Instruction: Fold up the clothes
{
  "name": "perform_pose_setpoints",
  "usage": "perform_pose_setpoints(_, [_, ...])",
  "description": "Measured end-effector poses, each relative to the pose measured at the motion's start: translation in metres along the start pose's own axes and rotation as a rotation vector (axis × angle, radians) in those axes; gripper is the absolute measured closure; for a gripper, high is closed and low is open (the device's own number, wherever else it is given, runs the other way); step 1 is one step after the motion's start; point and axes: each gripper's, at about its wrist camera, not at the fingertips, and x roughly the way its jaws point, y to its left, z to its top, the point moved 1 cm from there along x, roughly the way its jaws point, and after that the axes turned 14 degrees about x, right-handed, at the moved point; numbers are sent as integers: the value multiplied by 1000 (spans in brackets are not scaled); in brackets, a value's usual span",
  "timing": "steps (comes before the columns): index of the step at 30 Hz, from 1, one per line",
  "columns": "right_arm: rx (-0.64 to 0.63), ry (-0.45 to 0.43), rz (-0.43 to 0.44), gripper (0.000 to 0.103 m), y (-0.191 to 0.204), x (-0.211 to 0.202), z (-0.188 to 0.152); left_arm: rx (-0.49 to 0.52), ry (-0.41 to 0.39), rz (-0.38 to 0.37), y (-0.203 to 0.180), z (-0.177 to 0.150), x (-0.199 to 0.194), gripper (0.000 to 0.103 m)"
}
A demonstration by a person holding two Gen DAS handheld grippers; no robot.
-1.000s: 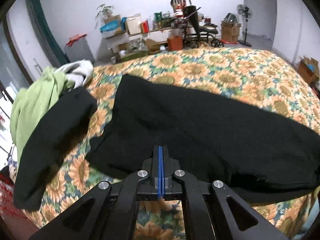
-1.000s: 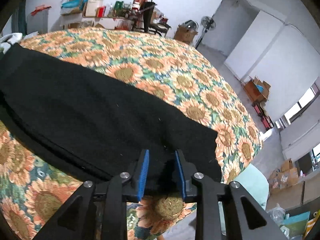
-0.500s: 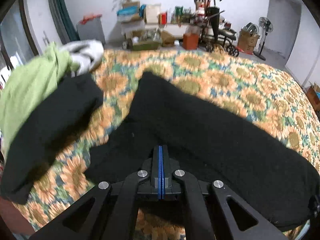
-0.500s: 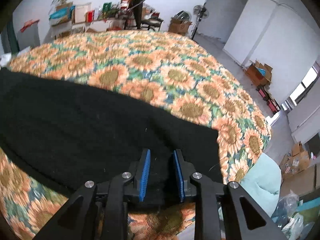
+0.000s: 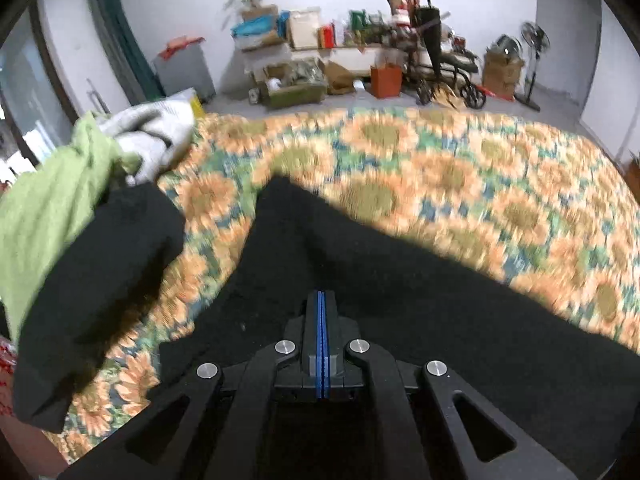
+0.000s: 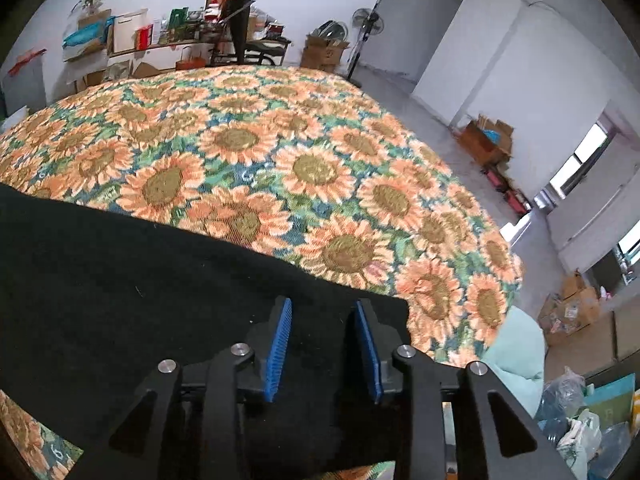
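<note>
A long black garment (image 5: 400, 292) lies across the near side of the sunflower bedspread (image 5: 460, 168). My left gripper (image 5: 321, 296) is shut, its blue pads pressed together on the garment's left part; black cloth fills the view beneath it. In the right wrist view the same garment (image 6: 120, 280) ends in a corner near the bed's right edge. My right gripper (image 6: 323, 304) stands over that corner with its jaws opening; the cloth lies between the blue pads, which no longer pinch it.
At the left edge of the bed sits a pile: a green garment (image 5: 48, 216), a grey-white one (image 5: 152, 136) and a second black piece (image 5: 100, 280). Shelves and boxes (image 5: 300, 40) line the far wall. A teal cushion (image 6: 516, 352) lies beside the bed's right edge.
Both grippers have travelled forward over the bed with the black garment. The right jaws have widened around the cloth. The left jaws stayed shut, and black cloth now covers the area beneath them.
</note>
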Motion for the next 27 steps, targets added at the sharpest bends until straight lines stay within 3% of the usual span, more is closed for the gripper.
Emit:
perform_pose_setpoints(3, [-39, -4, 97, 70, 14, -9, 0, 64, -29, -43, -18, 13, -1, 101])
perform_pose_setpoints(7, [-32, 17, 67, 70, 8, -2, -6, 53, 22, -21, -10, 2, 24, 101])
perform_pose_setpoints(9, [-13, 25, 46, 70, -1, 0, -7, 26, 34, 29, 5, -7, 27, 101])
perform_pose_setpoints(11, [19, 30, 19, 65, -14, 1, -7, -22, 59, 27, 23, -17, 28, 101])
perform_pose_setpoints(14, [44, 23, 34, 66, -21, -9, -9, -100, 37, -31, 42, -28, 11, 101])
perform_pose_setpoints(18, [6, 22, 168, 67, -4, -27, -21, -194, -69, -199, 45, -42, -33, 101])
perform_pose_setpoints(20, [-19, 31, 180, 67, 4, -28, -30, -209, -86, -260, 40, -50, -45, 101])
perform_pose_setpoints(24, [-41, 33, 113, 68, 1, -24, -46, -204, 29, -134, 34, -75, -28, 101])
perform_pose_setpoints(27, [-14, 17, 58, 65, -13, -32, -48, -278, 26, -131, 47, -90, -32, 101])
